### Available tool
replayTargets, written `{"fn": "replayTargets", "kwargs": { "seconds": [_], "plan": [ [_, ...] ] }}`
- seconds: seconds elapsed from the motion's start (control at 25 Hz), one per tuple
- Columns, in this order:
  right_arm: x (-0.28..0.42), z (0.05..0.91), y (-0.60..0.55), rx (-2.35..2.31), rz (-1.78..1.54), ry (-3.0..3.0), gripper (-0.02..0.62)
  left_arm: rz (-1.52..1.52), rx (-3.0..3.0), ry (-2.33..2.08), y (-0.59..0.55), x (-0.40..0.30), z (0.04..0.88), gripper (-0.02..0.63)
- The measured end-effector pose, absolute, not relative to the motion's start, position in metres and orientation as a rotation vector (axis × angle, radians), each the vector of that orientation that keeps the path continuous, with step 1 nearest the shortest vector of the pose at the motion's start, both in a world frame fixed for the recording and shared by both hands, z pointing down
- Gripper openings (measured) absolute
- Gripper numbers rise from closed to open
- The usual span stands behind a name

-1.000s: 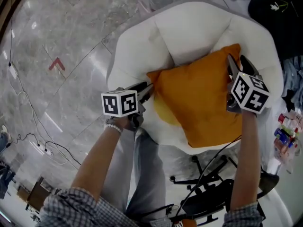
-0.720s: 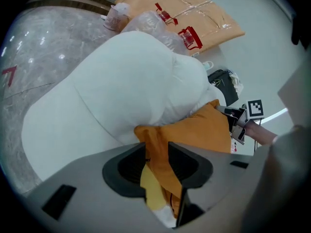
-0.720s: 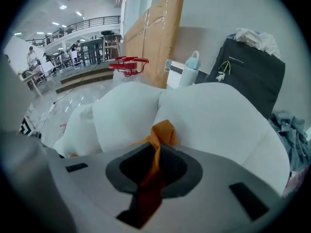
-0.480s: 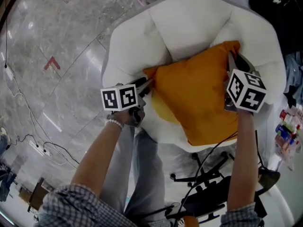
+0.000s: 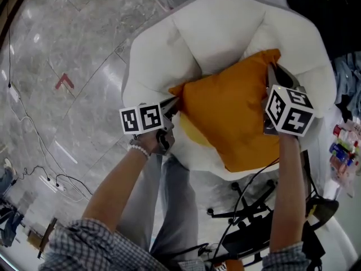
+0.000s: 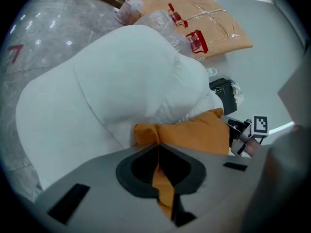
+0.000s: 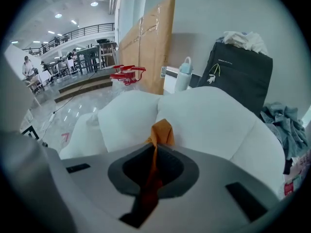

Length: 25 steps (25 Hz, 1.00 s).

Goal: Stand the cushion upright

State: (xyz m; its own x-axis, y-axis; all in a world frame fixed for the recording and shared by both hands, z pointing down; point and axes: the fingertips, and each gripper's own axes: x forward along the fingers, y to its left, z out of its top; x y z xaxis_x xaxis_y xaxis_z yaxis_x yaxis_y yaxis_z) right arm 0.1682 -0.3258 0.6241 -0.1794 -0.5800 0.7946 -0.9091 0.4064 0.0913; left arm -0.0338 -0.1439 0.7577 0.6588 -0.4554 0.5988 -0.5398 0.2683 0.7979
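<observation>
An orange cushion point(image 5: 231, 117) lies tilted on the seat of a white armchair point(image 5: 214, 33). My left gripper point(image 5: 174, 103) is at its left corner, and its jaws have just been closing with the orange fabric pinched between them. In the left gripper view the cushion point(image 6: 194, 132) runs from the left gripper point(image 6: 158, 147) toward the other hand. My right gripper point(image 5: 271, 73) is at the cushion's far right corner. Its jaws have also just been closing, and the cushion corner point(image 7: 162, 130) sticks up from the right gripper point(image 7: 154, 152).
A black backpack point(image 5: 333, 16) stands behind the armchair at the right, with cloth and small items point(image 5: 344, 151) beside it. An office chair base point(image 5: 248, 230) and the person's legs point(image 5: 169, 202) are in front. Cables point(image 5: 51, 174) lie on the marble floor at the left.
Both grippers' jaws have closed onto the cushion's corners. The hands and the cushion have hardly shifted.
</observation>
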Motion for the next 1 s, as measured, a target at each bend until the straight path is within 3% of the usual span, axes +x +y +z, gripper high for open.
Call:
{"fn": "replayTargets", "kwargs": {
  "seconds": [0.56, 1.0],
  "plan": [
    [0.184, 0.524, -0.268, 1.375, 0.645, -1.939, 0.017, 0.01, 1.333, -0.841, -0.098, -0.035, 0.657, 0.014],
    [0.231, 0.445, -0.214, 1.558, 0.695, -1.922, 0.017, 0.146, 1.533, -0.757, -0.082, -0.016, 0.575, 0.013]
  ]
}}
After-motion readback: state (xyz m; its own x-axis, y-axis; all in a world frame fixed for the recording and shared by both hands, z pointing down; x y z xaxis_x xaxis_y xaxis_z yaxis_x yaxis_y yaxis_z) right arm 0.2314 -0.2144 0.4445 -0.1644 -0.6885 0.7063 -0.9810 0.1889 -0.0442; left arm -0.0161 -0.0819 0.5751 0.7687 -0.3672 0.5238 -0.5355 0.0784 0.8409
